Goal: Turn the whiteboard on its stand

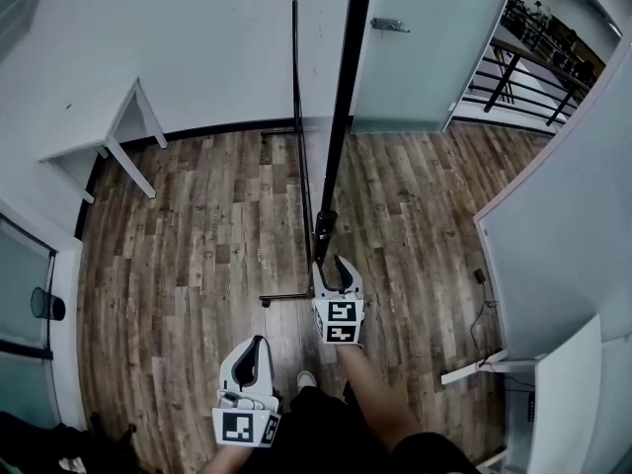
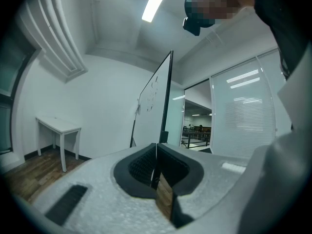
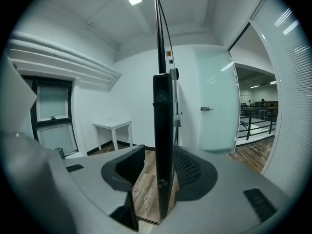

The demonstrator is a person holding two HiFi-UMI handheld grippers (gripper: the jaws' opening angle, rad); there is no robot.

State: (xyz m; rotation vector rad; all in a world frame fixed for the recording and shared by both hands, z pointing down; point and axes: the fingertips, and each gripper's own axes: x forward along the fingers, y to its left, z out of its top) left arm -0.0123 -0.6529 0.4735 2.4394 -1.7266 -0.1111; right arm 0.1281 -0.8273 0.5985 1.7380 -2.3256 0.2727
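Observation:
The whiteboard [image 1: 346, 97] stands edge-on, its black frame edge running from the top of the head view down to my right gripper [image 1: 332, 265]. In the right gripper view that edge [image 3: 163, 130] rises upright between the jaws; the left jaw stands clearly off it and the right pad is close beside it. The gripper is open. The stand's thin pole [image 1: 298, 117] and floor bar [image 1: 286, 295] sit just left of the board. My left gripper [image 1: 259, 344] hangs lower and to the left, away from the whiteboard [image 2: 156, 106], shut with nothing between its pads [image 2: 146, 165].
A white table [image 1: 104, 136] stands against the left wall. A frosted glass door [image 1: 425, 47] is behind the board, with a black railing [image 1: 533, 57] beyond it. A large white panel [image 1: 563, 225] fills the right side, and a cable [image 1: 481, 304] lies on the wood floor.

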